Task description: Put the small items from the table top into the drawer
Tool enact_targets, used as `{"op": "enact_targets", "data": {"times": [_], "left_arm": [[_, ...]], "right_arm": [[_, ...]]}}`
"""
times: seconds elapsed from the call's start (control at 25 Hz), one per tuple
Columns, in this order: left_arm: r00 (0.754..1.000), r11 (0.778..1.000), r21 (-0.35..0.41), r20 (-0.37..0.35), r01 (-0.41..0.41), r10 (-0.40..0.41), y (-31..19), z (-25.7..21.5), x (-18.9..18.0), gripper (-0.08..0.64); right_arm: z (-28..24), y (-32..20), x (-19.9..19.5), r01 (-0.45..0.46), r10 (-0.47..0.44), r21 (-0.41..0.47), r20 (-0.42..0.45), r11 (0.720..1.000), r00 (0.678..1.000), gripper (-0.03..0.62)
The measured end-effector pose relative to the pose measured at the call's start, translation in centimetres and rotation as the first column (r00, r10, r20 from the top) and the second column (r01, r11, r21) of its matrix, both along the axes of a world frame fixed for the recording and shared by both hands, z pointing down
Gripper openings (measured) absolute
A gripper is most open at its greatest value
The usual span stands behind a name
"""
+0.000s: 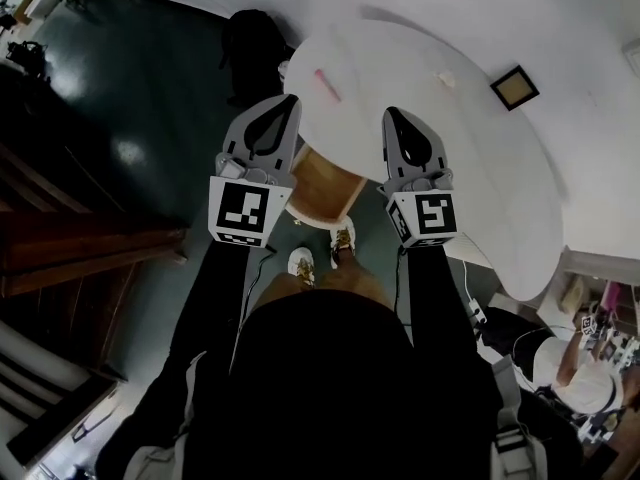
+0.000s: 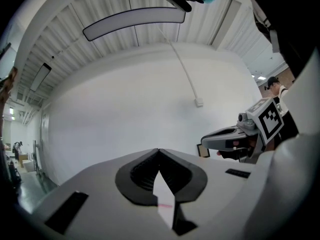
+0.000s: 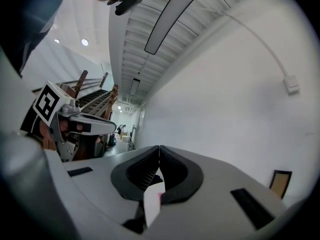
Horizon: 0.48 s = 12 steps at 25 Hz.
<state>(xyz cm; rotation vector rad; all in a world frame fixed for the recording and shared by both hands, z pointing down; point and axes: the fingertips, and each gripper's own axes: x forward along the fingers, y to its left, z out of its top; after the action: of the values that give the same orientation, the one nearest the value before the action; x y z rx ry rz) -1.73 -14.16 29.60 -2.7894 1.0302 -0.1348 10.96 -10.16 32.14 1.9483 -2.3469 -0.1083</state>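
Grey plastic and black pads come first. My left claw (image 2: pixel 159 152) has its jaws pressed tip to tip, holding only itself, and my right claw (image 3: pixel 159 148) is closed the same way. Both point level, side by side above the near edge of the round white table (image 1: pixel 480 183), the left one toward its left side.

Under that near edge, between my two claws, the wooden drawer (image 1: pixel 322 183) juts out toward me. My white shoes (image 1: pixel 301 264) stand on the floor just short of it.

On the table, past my claw tips, lies a thin pink stick (image 1: pixel 327 83) on the left part of the top. A small pale item (image 1: pixel 445 78) lies further right on the top, well apart from the stick. The rest of the top is plain matte white.

Left of the table the floor (image 1: pixel 130 118) is dark green and glossy. A black bag (image 1: pixel 255 40) sits there close to the table's far-left edge, and dark wooden stairs (image 1: pixel 70 253) run further left. Beyond the table rises a bare white wall (image 2: pixel 130 104) with a small dark-framed square (image 1: pixel 514 88) at its foot. A thin cable (image 2: pixel 181 66) drops to a little box, and a long lamp (image 2: pixel 134 22) hangs under the ribbed ceiling. Right of the table, back by my side, a person in a white cap (image 1: pixel 590 378) bends over.
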Motion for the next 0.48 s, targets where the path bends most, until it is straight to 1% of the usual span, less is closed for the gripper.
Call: {"op": "enact_targets", "data": {"times": [0.2,0.48], "left_arm": [[0.997,0.997,0.004,-0.015,0.078,-0.078,-1.9,-0.3,0.3,0.015],[0.986,0.986,0.003,0.003,0.167,-0.167,-4.9,0.1,0.7,0.015]], "right_arm": [[0.1,-3.9,0.4,0.076,-0.076,0.004,0.009,0.997,0.997,0.028],[0.4,-8.7,0.4,0.173,-0.173,-0.003,0.012,0.985,0.985,0.028]]}}
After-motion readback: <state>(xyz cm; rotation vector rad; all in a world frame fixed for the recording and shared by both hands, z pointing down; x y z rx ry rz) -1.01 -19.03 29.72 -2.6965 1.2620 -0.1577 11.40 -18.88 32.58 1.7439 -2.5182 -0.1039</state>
